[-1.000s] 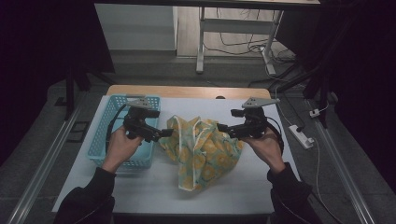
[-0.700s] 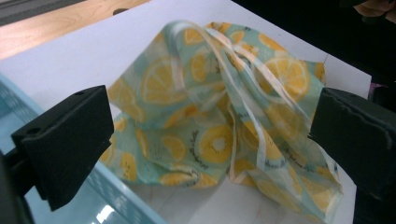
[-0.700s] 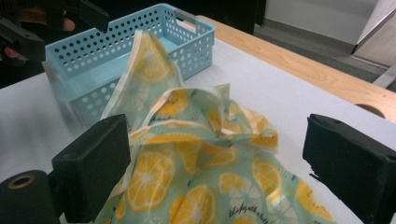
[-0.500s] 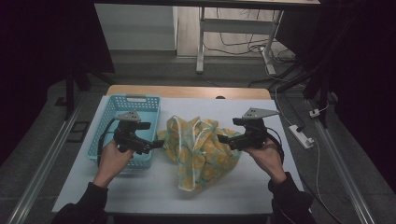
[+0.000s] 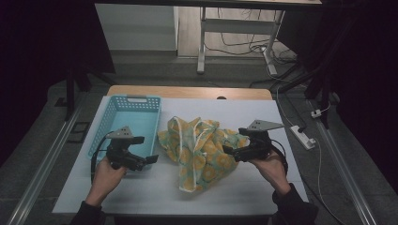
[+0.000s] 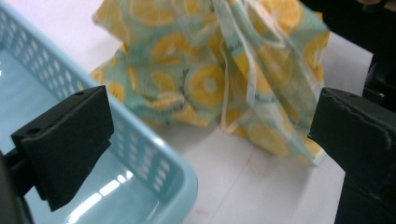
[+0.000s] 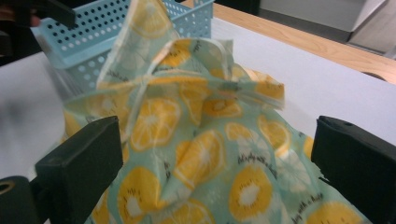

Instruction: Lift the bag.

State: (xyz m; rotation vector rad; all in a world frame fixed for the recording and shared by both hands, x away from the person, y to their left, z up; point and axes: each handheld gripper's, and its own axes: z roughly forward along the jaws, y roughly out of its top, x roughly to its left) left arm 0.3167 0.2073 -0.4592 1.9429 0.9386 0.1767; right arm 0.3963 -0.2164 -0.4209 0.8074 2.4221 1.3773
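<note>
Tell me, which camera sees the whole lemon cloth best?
The high view: the whole lemon cloth lies crumpled beside the blue basket. The right gripper view shows its folds close up; the left gripper view shows one part past the basket's corner.

Right gripper view: basket (image 7: 116,32) partly hidden behind lemon-print cloth (image 7: 201,154); the cloth's lower part runs off the bottom edge. Left gripper view: basket (image 6: 154,163) cut by left and bottom edges.

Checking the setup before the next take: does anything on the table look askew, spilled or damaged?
Only the lemon-print cloth stands out: it lies crumpled in a heap on the white table beside the blue basket, not spread flat. The basket sits upright, and nothing looks spilled or torn.
</note>
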